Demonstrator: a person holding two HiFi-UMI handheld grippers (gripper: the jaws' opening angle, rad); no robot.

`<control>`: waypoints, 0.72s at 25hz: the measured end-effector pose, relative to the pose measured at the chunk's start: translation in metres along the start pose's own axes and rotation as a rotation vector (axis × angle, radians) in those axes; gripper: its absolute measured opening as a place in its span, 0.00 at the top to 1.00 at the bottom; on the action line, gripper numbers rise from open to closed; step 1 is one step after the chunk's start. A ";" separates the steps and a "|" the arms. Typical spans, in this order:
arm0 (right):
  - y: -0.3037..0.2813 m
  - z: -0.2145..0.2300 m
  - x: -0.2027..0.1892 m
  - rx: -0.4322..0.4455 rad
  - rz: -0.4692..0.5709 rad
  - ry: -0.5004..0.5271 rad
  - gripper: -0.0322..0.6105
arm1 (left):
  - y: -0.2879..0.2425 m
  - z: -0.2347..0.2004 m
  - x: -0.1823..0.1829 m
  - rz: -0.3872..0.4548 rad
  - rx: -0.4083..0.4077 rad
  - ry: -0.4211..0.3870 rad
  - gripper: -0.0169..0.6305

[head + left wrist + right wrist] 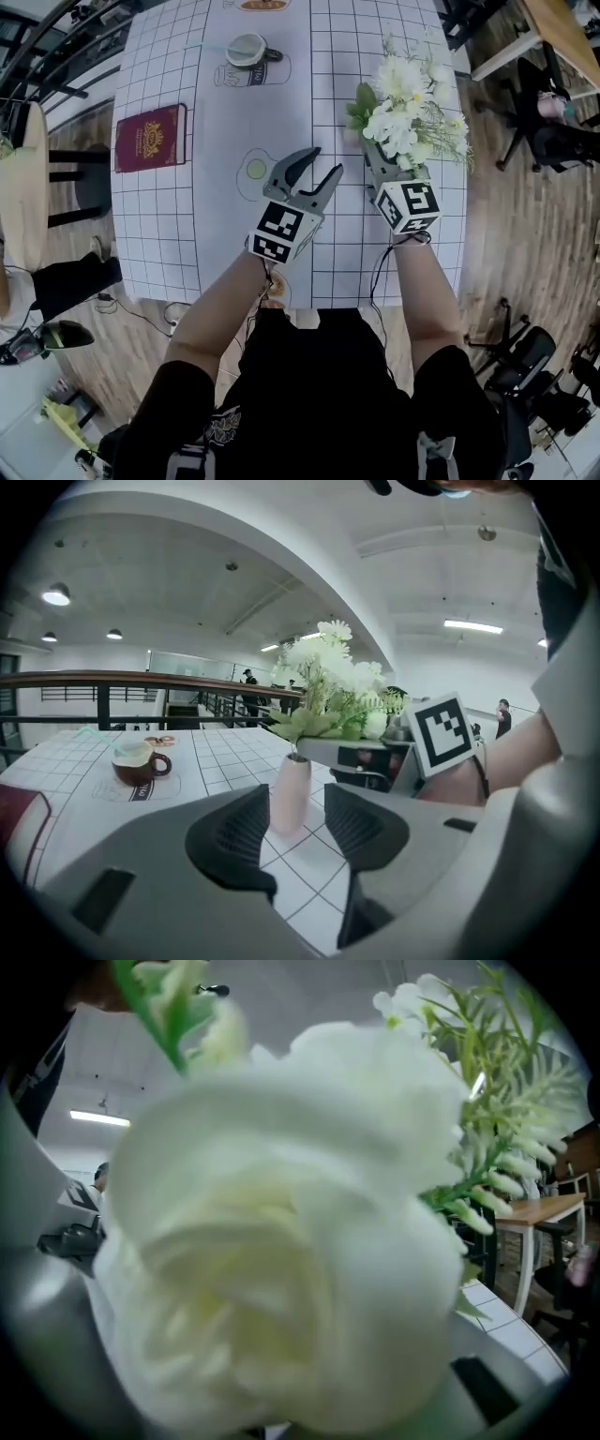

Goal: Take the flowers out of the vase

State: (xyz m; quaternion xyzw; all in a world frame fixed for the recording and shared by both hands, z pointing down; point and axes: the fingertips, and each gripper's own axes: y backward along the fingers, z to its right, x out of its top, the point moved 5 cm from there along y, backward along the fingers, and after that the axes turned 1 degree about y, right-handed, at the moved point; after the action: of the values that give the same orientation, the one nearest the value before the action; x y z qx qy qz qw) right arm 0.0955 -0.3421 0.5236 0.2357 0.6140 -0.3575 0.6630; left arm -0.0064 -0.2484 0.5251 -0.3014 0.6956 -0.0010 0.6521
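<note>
1. Grey left gripper [323,167]: jaws apart and empty, aimed at the pale pink vase [289,794] on the tabletop [216,122], likely to steady it.
2. White flowers [408,112] stand in the vase, not yet out.
3. Right gripper [380,164] reaches in at the stems; blooms hide its jaws, so I cannot tell their grip.

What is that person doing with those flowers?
A person is working with a gripper in each hand at a table. The right gripper is pushed in among the white flowers, which stand in the pink vase; its grip can't be seen. The left gripper is open, aimed at the vase and not touching it.
</note>
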 end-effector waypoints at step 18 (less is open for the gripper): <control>0.006 0.008 0.010 0.039 0.015 -0.112 0.79 | -0.080 0.001 0.022 -0.021 -0.044 -0.257 0.63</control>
State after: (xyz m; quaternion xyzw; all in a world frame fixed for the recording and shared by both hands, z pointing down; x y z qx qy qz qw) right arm 0.1051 -0.3461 0.5143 0.2330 0.5670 -0.3769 0.6944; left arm 0.0286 -0.3226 0.5369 -0.3205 0.6029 0.0462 0.7292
